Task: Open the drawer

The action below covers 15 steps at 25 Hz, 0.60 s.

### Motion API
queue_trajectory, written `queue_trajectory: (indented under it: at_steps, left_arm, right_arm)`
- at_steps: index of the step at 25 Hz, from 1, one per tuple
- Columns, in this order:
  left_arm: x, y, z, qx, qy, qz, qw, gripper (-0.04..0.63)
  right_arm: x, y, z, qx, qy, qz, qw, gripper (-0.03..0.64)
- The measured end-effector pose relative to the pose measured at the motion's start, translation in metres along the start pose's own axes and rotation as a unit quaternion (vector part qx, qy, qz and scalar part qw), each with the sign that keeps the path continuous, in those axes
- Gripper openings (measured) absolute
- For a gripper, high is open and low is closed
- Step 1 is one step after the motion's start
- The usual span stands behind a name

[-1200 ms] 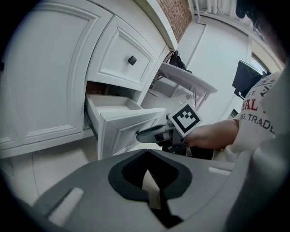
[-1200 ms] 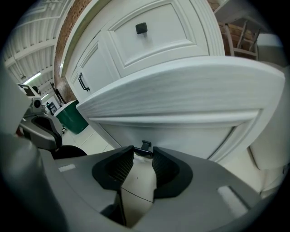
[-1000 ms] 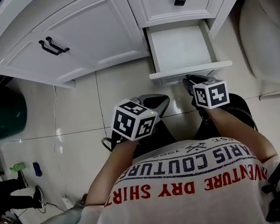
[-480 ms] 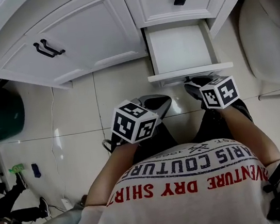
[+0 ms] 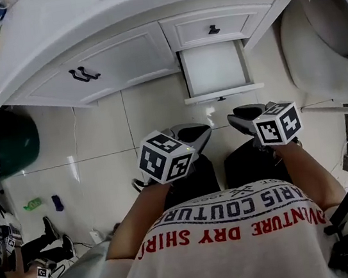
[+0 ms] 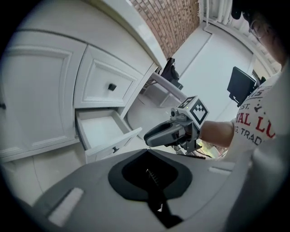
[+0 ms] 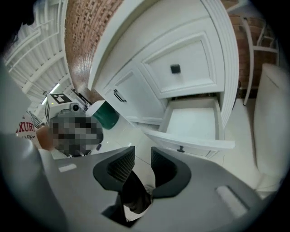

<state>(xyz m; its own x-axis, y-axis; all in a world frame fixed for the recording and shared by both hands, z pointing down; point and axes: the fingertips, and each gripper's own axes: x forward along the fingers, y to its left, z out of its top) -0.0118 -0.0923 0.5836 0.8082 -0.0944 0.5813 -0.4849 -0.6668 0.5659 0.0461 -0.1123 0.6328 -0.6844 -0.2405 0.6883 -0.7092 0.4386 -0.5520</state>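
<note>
White vanity (image 5: 142,10), drawer (image 5: 214,69) open, tiled floor (image 5: 96,140), perhaps toilet (image 5: 315,43)

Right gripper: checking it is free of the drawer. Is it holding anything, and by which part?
Nothing is held. The right gripper is clear of the open drawer; its jaws have just been closing, apart, with nothing between them.

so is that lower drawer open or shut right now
Open: the lower drawer stands pulled out of the vanity, its bare white inside showing, while the drawer above sits flush.
</note>
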Motion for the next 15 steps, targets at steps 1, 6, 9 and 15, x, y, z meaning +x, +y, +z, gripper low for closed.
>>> queue_trajectory:
  at_steps: [1, 6, 9, 15]
  left_arm:
    - [-0.017, -0.015, 0.012, 0.001, -0.003, -0.001, 1.0000, -0.011]
    - [-0.115, -0.085, 0.062, -0.005, -0.019, -0.001, 0.9998, -0.011]
    - [-0.165, -0.126, 0.085, -0.002, -0.026, -0.004, 0.9997, -0.011]
    - [-0.233, -0.191, 0.111, 0.026, -0.028, 0.004, 0.9993, -0.011]
  right_arm:
    - [-0.018, 0.020, 0.011, -0.006, -0.004, 0.000, 1.000, 0.121]
    - [-0.100, 0.128, 0.073, -0.023, -0.024, 0.001, 0.999, 0.118]
    - [-0.139, 0.192, 0.096, -0.041, -0.021, 0.003, 0.999, 0.106]
    - [-0.203, 0.286, 0.109, -0.083, -0.027, 0.018, 0.996, 0.035]
